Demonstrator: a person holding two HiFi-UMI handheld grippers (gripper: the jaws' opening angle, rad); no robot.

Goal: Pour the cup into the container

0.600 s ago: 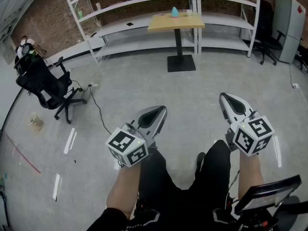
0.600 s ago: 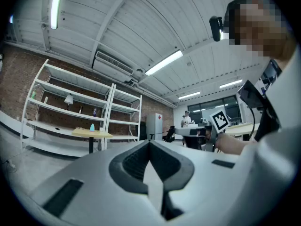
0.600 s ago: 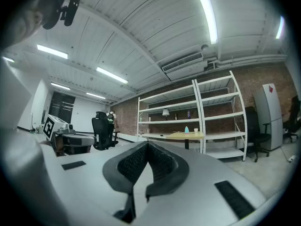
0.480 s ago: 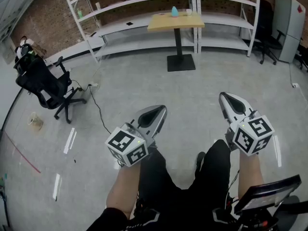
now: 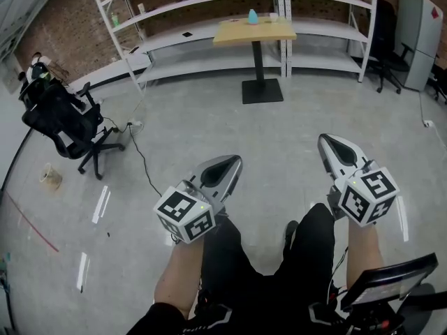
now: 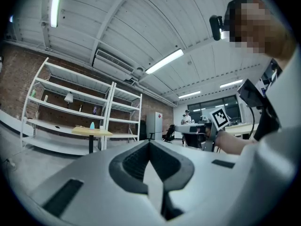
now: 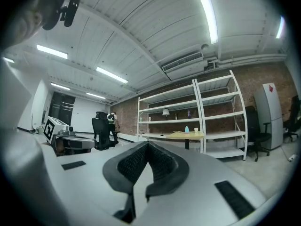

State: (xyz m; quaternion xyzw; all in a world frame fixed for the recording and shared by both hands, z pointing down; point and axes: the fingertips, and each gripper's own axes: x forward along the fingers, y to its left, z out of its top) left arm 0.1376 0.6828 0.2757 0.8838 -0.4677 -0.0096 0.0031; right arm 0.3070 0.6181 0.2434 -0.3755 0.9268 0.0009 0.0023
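Nothing has visibly shifted over the last half second: both grippers sit where they were, level above the person's legs. Fingers of the left gripper (image 5: 234,160) are pressed together with nothing between them, and the left gripper view shows the dark pads meeting at the tip. The right gripper (image 5: 326,139) likewise has its fingers closed tight and empty. Each is held on a bare forearm above dark trousers.

The cup (image 5: 274,18) is well apart from both grippers, far across the room on the bench (image 5: 237,33). It is small and white, too distant for more detail, and stands just beside a teal, cone-shaped container (image 5: 253,17). The bench has a pale square wooden top on a black pedestal with a flat black foot.

Bare grey concrete floor (image 5: 209,124) stretches between the person and the bench. White open shelving (image 5: 209,2) lines a brick wall behind it. One black office chair (image 5: 66,121) stands at the left, and a grey cabinet (image 5: 419,37) stands at the far right
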